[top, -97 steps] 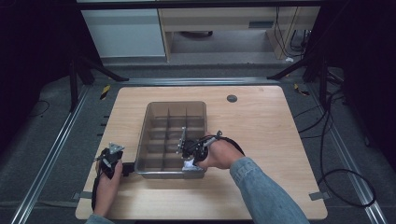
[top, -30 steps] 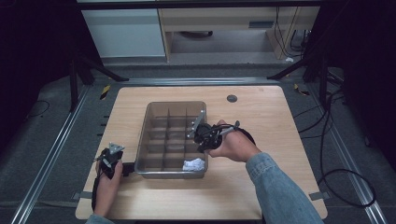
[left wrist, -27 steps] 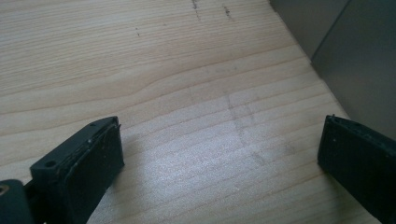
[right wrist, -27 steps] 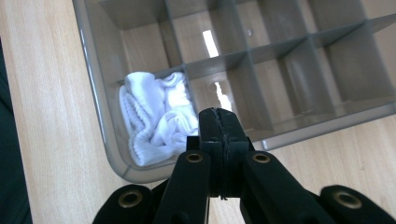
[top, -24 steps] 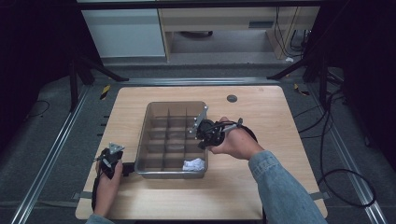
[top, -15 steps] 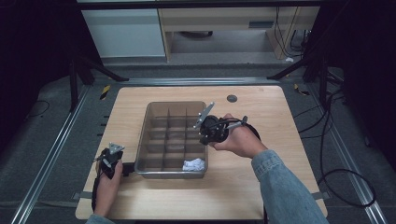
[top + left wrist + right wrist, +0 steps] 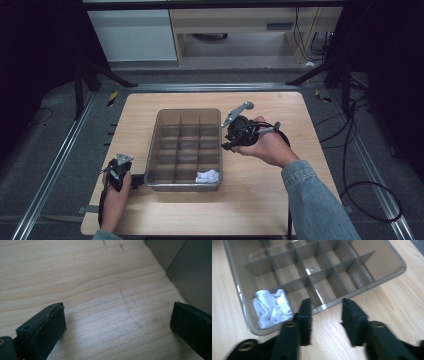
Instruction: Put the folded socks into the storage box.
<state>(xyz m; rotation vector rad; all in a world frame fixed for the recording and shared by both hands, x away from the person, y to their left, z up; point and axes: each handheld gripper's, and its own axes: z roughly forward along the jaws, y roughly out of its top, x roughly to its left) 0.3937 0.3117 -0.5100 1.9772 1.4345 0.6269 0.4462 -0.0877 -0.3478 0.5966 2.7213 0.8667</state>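
**While the cloth sits loose in its corner cell, the open claws hold nothing**

Although the white cloth [image 7: 207, 176] already lies crumpled in the divided tray [image 7: 162, 117], in the compartment at the tray's corner nearest the person's edge of the table and on the right-hand side, it looks bunched high against the dividers, so my worry is that it springs up or hangs over a wall. A careless pass of the right gripper [image 7: 226, 141] close over the tray's right wall could catch that wall and shove the whole tray across the wooden table [image 7: 280, 110], since nothing pins it down. The left gripper [image 7: 141, 179] lies on the table, its jaw tips right at the tray's near left corner; a nudge from that side would likewise skew the tray.

As for the claws: the right gripper's jaws have just been opening and stand partly apart, with nothing between them. In the right gripper view [image 7: 325, 315] the gap shows only bare table and the tray's rim [image 7: 329, 305], and the pads touch neither the tray nor the cloth [image 7: 273, 307]. It hovers just beside the tray's right edge. The left gripper [image 7: 117, 322] has its jaws spread wide over bare wood, empty, with the grey tray wall [image 7: 190, 272] just beside one pad but not clearly touching.
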